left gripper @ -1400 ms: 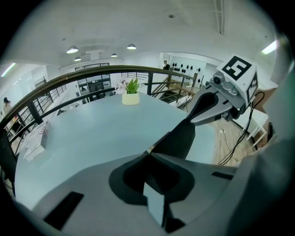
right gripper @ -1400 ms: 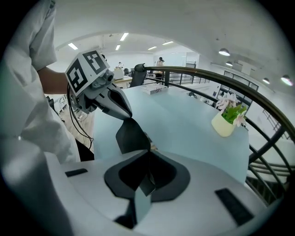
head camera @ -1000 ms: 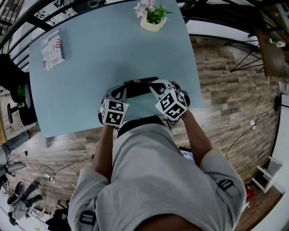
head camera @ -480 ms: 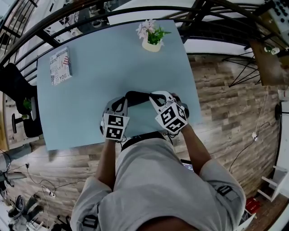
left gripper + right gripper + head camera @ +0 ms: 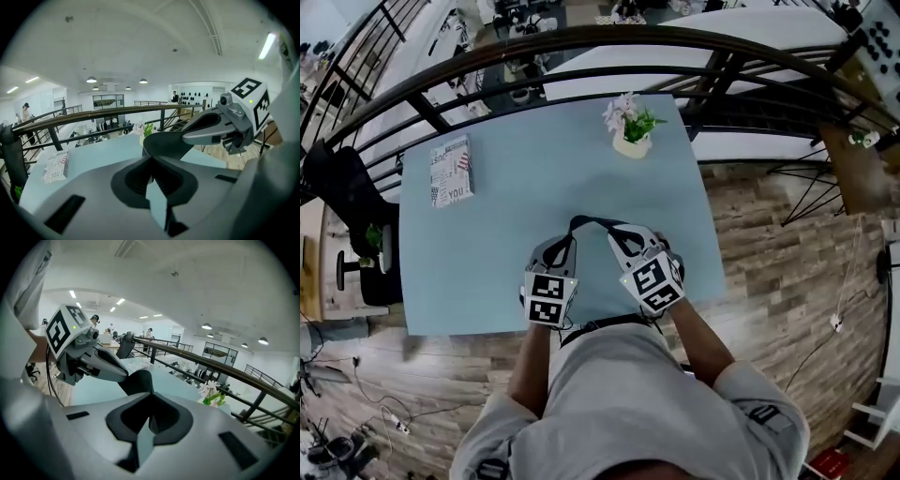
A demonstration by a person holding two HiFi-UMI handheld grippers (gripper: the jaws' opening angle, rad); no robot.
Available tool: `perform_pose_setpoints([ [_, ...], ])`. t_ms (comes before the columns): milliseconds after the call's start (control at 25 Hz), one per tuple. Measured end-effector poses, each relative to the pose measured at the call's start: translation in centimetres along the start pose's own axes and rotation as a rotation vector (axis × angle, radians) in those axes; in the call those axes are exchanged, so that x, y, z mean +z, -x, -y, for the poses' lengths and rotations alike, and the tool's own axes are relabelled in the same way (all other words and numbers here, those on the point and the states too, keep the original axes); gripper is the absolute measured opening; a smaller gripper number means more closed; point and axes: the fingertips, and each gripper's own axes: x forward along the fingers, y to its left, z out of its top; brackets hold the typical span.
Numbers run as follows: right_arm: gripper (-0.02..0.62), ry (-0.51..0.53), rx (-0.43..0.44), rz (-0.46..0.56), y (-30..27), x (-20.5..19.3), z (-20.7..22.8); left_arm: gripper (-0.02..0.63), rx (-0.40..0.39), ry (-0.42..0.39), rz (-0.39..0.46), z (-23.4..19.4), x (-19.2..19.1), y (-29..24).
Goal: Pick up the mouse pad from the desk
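Both claws have come up off the bench [image 5: 487,253] together since a moment ago, bringing the black mouse pad [image 5: 592,222] with them. It lay flat at the near edge then, and now it hangs in the air between them. From the head view, the left claw [image 5: 565,242] and the right claw [image 5: 617,236] point away from the person and slightly inward. Each has one end of the pad, so its long axis runs from left to right between them. The middle bows away from the person in a soft arc over the bench's near half. A book [image 5: 450,171] sits at the far left corner and a potted plant [image 5: 630,127] at the far edge, both well apart from the pad. From the left gripper view, the jaws are pinched nearly together on the pad's edge. The dark sheet curls off to the right towards the other claw, with the bench below it. From the right gripper view it is the same in mirror, jaws squeezed on the pad's other end and the sheet curving left to its partner. I'd say the lift is as good as done. What matters now is that neither hand is nearer than the other. The two claws should keep their spacing, so that the floppy pad neither pulls taut nor slips from a pinch.
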Motion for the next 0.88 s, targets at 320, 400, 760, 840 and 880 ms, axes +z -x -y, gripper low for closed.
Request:
perform_pose_setpoints([
  [320,0.015,-0.129,-0.04,0.185,-0.4,4.8,0.1,0.023,0.08,0.114,0.149,-2.9,3.0,2.8],
  [400,0.015,-0.133,-0.049,0.219,-0.3,6.1,0.0,0.023,0.09,0.138,0.186,-3.4,3.8,3.5],
  [760,0.015,-0.113,-0.077,0.335,1.0,9.6,-0.2,0.023,0.098,0.167,0.303,-3.4,6.8,5.7],
  [840,0.017,-0.116,-0.076,0.353,1.4,10.2,-0.2,0.023,0.095,0.174,0.321,-3.4,7.3,6.0],
  [880,0.016,-0.119,-0.073,0.364,1.6,10.5,-0.2,0.023,0.092,0.179,0.332,-3.3,7.6,6.2],
])
